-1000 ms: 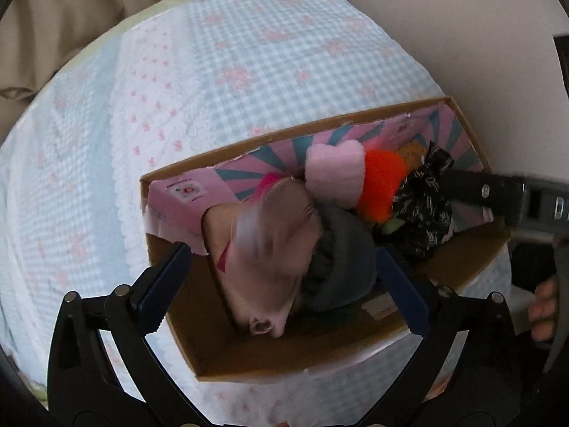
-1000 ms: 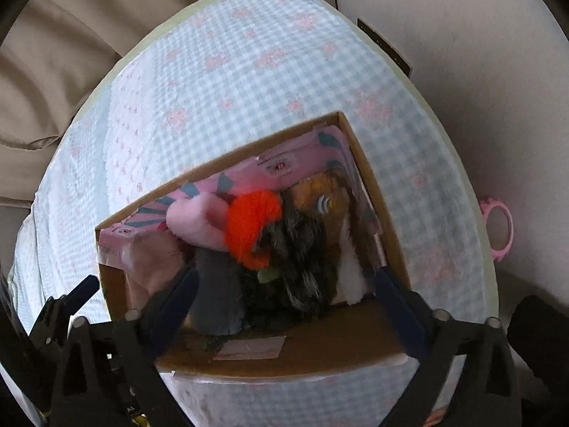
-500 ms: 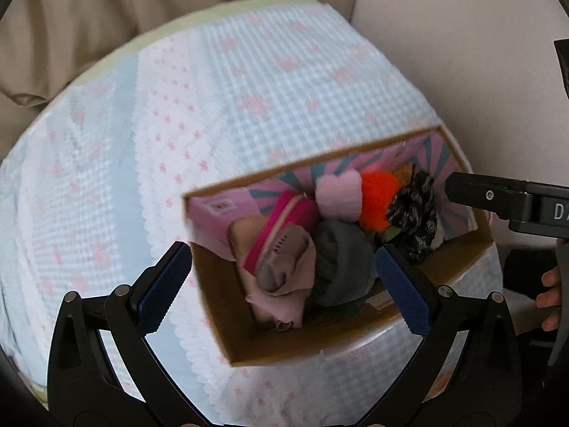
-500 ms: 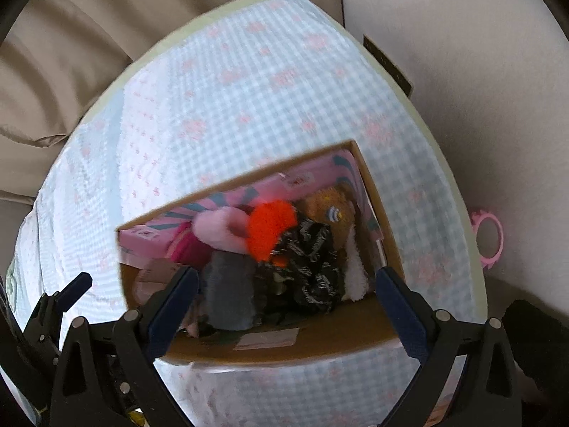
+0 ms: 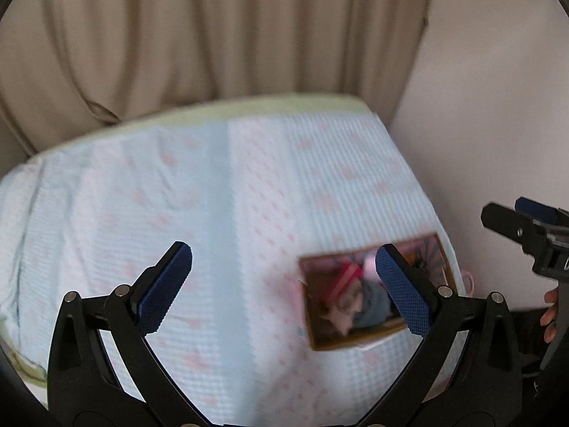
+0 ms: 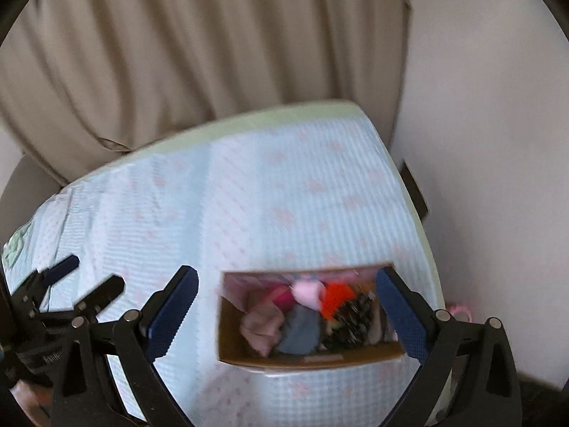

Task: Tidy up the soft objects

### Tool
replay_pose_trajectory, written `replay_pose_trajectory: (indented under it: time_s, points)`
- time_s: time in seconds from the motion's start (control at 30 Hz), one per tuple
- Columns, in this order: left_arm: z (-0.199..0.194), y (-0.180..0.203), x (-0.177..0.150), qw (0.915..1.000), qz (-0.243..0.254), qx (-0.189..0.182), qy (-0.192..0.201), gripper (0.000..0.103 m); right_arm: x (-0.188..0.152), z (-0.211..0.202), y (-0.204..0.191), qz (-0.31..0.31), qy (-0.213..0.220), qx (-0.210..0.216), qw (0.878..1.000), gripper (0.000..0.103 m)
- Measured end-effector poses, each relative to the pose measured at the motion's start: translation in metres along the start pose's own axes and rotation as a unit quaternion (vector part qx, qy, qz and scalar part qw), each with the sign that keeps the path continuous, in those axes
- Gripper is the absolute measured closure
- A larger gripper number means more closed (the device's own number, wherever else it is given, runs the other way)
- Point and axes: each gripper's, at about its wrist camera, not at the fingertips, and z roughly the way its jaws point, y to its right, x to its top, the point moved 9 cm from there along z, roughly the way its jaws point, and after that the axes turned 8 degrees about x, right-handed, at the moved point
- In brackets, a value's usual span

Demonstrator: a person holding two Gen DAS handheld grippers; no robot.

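A cardboard box [image 6: 306, 357] with a pink lining sits near the bed's right front corner; it also shows in the left wrist view [image 5: 341, 343]. It holds several soft things: a beige cloth [image 6: 261, 323], a grey bundle [image 6: 298, 332], a pink plush [image 6: 307, 293], an orange pompom [image 6: 336, 297] and a black patterned piece [image 6: 352, 320]. My left gripper [image 5: 284, 288] is open and empty, high above the bed, left of the box. My right gripper [image 6: 284, 306] is open and empty, high above the box.
The bed carries a light blue checked cover with pink marks [image 5: 213, 213]. A beige curtain [image 6: 213, 53] hangs behind it and a pale wall [image 6: 480, 142] stands at the right. A pink ring [image 6: 460, 311] lies beside the bed's right edge.
Both grippers have pulled up and back from the box, which now looks smaller. The left gripper has let go of the beige cloth, which lies in the box.
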Motion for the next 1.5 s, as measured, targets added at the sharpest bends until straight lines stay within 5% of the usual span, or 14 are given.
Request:
replay_pose_trajectory:
  time_s: [0.27, 0.57, 1.5]
  points:
    - [-0.089, -0.083, 0.035, 0.9942, -0.043, 0.025, 0.095, 0.0, 0.021, -0.051, -0.082, -0.048, 0.071, 0.022, 0.996, 0.004]
    - [-0.141, -0.125, 0.021, 0.9848, -0.055, 0.057, 0.154, 0.0, 0.008, -0.084, -0.128, -0.081, 0.12, 0.01, 0.989, 0.004]
    - [-0.178, -0.126, 0.001, 0.9783, -0.049, 0.065, 0.19, 0.0, -0.001, -0.119, -0.141, -0.092, 0.156, -0.004, 0.983, 0.004]
